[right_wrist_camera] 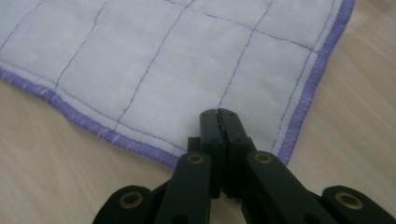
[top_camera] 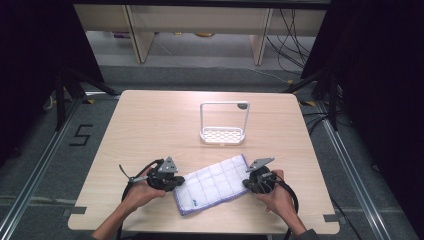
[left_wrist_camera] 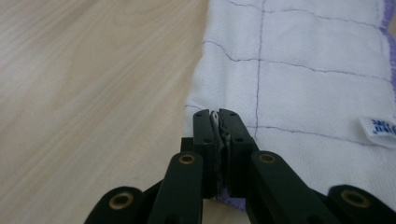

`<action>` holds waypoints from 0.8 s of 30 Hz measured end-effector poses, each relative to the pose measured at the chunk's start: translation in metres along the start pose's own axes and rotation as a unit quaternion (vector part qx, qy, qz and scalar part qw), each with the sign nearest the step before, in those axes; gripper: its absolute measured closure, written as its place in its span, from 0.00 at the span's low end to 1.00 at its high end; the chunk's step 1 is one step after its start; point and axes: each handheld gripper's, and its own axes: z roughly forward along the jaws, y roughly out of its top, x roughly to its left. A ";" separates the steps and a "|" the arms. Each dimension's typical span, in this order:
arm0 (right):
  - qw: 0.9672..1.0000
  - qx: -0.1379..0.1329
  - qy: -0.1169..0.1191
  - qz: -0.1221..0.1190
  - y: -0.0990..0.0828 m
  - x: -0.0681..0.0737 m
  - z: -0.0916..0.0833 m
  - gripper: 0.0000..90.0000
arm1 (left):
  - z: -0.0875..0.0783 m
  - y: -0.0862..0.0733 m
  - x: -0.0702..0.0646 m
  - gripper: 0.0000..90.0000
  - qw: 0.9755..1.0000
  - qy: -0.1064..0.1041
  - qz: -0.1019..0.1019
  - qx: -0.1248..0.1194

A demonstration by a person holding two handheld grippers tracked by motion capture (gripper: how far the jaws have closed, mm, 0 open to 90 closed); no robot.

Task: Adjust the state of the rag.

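Observation:
A white quilted cloth (top_camera: 215, 182) with purple stitching and a purple hem lies flat near the table's front edge, slanting up to the right. My left gripper (top_camera: 179, 181) is at the cloth's left end. In the left gripper view its jaws (left_wrist_camera: 216, 114) are shut, with a fold of the cloth (left_wrist_camera: 303, 84) pinched between them. A small label (left_wrist_camera: 378, 130) sits on the cloth nearby. My right gripper (top_camera: 248, 184) is at the cloth's right end. In the right gripper view its jaws (right_wrist_camera: 218, 112) are shut over the hemmed corner of the cloth (right_wrist_camera: 163, 60).
A white wire rack (top_camera: 223, 125) with a perforated base and a tall frame stands upright past the cloth, mid-table. The wooden table (top_camera: 150, 125) is bare to the left and behind. Dark curtains flank both sides.

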 end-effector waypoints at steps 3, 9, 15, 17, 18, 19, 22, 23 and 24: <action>1.000 0.003 -0.006 0.001 0.006 -0.005 0.003 1.00 | -0.003 -0.004 -0.008 0.95 1.000 -0.004 0.001 -0.004; 1.000 0.006 -0.010 -0.007 0.025 -0.018 0.014 1.00 | -0.011 -0.014 -0.045 0.95 0.998 -0.046 -0.010 -0.030; 0.999 0.009 -0.027 -0.041 0.049 -0.023 0.029 1.00 | -0.007 -0.011 -0.077 0.94 0.996 -0.071 -0.023 -0.050; 0.998 0.012 -0.029 -0.046 0.058 -0.024 0.034 1.00 | -0.004 -0.008 -0.085 0.94 0.995 -0.072 -0.029 -0.055; 0.998 0.012 -0.029 -0.046 0.058 -0.024 0.034 1.00 | -0.004 -0.008 -0.085 0.93 0.995 -0.072 -0.029 -0.055; 0.999 0.012 -0.026 -0.042 0.067 -0.025 0.040 1.00 | -0.002 -0.006 -0.090 0.93 0.995 -0.073 -0.028 -0.057; 0.999 0.015 -0.027 -0.037 0.075 -0.026 0.045 1.00 | 0.001 -0.002 -0.097 0.93 0.995 -0.073 -0.040 -0.064; 0.999 0.012 -0.028 -0.045 0.077 -0.027 0.047 1.00 | 0.003 0.000 -0.098 0.92 0.994 -0.074 -0.042 -0.061; 0.999 0.008 -0.027 -0.046 0.079 -0.028 0.049 1.00 | 0.003 0.000 -0.098 0.92 0.994 -0.074 -0.042 -0.061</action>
